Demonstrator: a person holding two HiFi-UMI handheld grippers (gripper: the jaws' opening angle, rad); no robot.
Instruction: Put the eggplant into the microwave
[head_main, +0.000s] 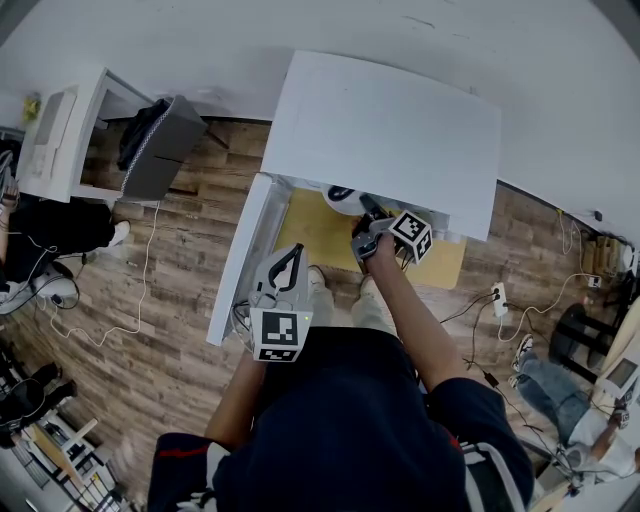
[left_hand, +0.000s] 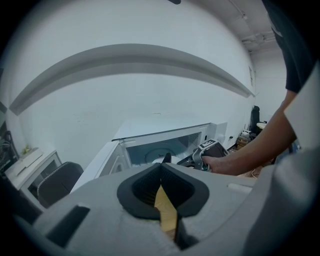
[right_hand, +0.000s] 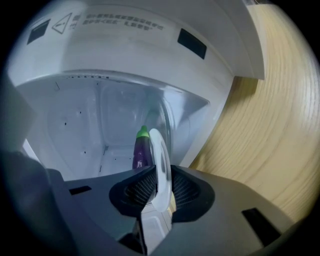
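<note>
The white microwave (head_main: 390, 130) stands on a wooden table (head_main: 310, 235) with its door (head_main: 240, 260) swung open to the left. My right gripper (head_main: 365, 208) reaches into the cavity. In the right gripper view a white plate (right_hand: 160, 150) has its rim between the right gripper (right_hand: 159, 186) jaws, which are open with a sliver of gap beside the rim. The purple eggplant (right_hand: 141, 150) with its green cap lies on the plate inside the cavity. My left gripper (head_main: 296, 250) hangs shut and empty by the door, and the left gripper (left_hand: 161, 167) faces the microwave (left_hand: 165, 145).
A dark chair (head_main: 160, 145) and a white desk (head_main: 60, 140) stand at the left on the wood floor. Cables and a power strip (head_main: 495, 298) lie at the right. A person's legs (head_main: 545, 385) show at the lower right.
</note>
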